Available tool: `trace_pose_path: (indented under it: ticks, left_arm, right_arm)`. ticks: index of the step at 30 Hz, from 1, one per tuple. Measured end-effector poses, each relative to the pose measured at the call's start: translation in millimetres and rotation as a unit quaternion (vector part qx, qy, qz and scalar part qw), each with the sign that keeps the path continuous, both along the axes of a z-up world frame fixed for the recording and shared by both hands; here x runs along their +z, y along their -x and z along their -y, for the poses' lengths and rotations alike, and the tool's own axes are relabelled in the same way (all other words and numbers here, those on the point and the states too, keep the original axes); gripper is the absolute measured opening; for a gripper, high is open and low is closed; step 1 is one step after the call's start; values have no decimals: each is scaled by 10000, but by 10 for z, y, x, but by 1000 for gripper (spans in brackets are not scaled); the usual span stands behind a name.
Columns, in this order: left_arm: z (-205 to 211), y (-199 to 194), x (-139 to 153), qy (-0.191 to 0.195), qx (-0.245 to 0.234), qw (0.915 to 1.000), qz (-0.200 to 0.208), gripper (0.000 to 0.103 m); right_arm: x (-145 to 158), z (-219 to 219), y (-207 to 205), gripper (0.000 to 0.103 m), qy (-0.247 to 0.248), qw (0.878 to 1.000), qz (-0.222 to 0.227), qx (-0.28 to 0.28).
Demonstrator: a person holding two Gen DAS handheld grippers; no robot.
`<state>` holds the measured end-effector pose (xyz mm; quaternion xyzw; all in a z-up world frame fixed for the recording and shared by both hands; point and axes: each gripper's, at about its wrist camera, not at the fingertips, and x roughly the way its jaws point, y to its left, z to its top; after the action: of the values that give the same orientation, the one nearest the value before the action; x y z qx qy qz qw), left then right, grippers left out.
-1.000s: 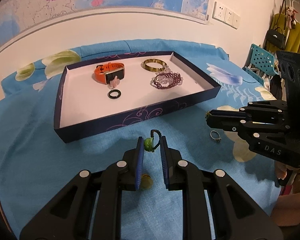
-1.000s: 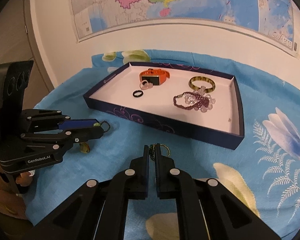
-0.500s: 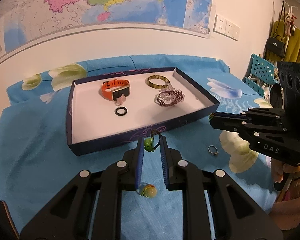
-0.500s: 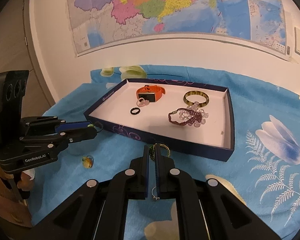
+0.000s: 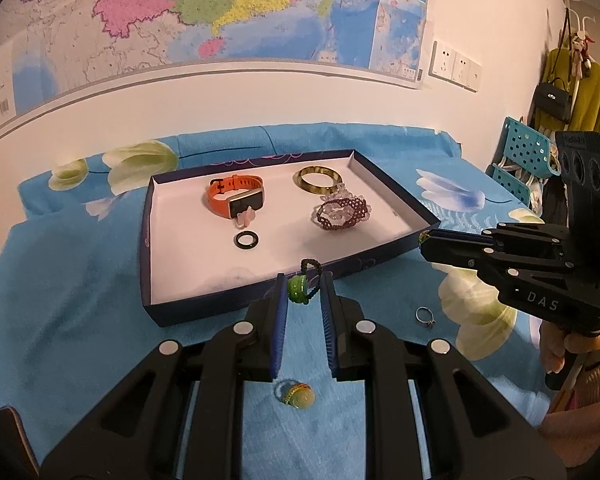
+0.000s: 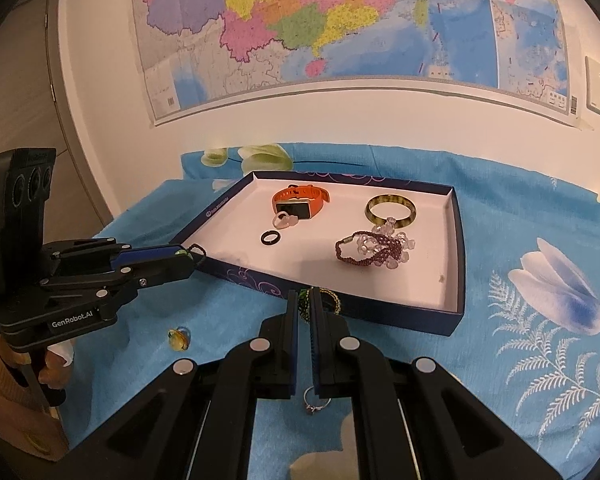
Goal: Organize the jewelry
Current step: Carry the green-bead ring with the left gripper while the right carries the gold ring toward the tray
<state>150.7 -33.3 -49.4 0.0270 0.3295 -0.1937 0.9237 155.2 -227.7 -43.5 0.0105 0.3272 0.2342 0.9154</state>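
green bead ring (image 5: 299,289) pinched in left claw (image 5: 304,292)

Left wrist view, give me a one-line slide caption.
Left gripper holds a green beaded ring near the tray, where a watch and bracelets lie.

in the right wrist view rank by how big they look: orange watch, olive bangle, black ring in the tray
1. orange watch and olive bangle: too alike to rank.
2. black ring: clearly smallest.
All three lie in the tray at similar depth.
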Motion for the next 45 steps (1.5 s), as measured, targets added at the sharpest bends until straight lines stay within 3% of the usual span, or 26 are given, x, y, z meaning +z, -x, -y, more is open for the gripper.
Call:
trace_pose_path:
  ticks: [45]
  left_arm:
    - [-48,-331,27,-28,234,9997,53,17]
  right_arm:
    - [73,-7,-424,4,74,9999,96,0]
